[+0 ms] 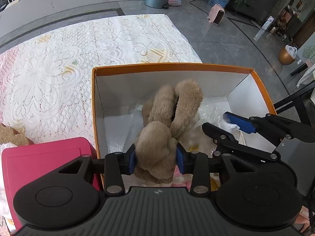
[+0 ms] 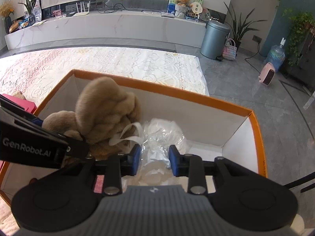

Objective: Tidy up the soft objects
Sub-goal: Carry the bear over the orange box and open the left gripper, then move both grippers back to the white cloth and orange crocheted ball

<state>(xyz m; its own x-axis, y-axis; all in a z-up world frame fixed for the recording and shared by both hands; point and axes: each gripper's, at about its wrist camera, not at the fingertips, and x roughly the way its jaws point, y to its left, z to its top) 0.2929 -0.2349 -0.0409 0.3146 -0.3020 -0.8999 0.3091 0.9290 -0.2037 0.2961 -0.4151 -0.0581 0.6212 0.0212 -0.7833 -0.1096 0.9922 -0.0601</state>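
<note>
On the far left, at the near edge of the left wrist view, we see a pink lidded box resting on a white lace cloth, with a scrap of brown fuzzy material just beyond it. The cloth spreads away toward the far side, where grey floor tiles begin.

Moving right, we come to the orange-rimmed cardboard box, white inside and standing just beside the pink one. Our left gripper reaches over its near wall, and its blue pads press on either side of a tan plush toy. The toy's lower part is pinched between them, while the long furry limbs extend away from us into the left half of the box. In the right wrist view the same plush toy bulges up near the box's left wall, with a white ribbon tag curling off it.

Further right inside the box lies a crumpled clear plastic bag over pale contents. Our right gripper hangs above it, jaws partly apart. The bag shows in the gap between the blue pads, and they do not appear to squeeze it. From the left wrist view that right gripper enters from the right, fingers parted over the bag.

Beyond the box on the right, on the floor, stand a grey bin, a small pink heater and a water bottle.
</note>
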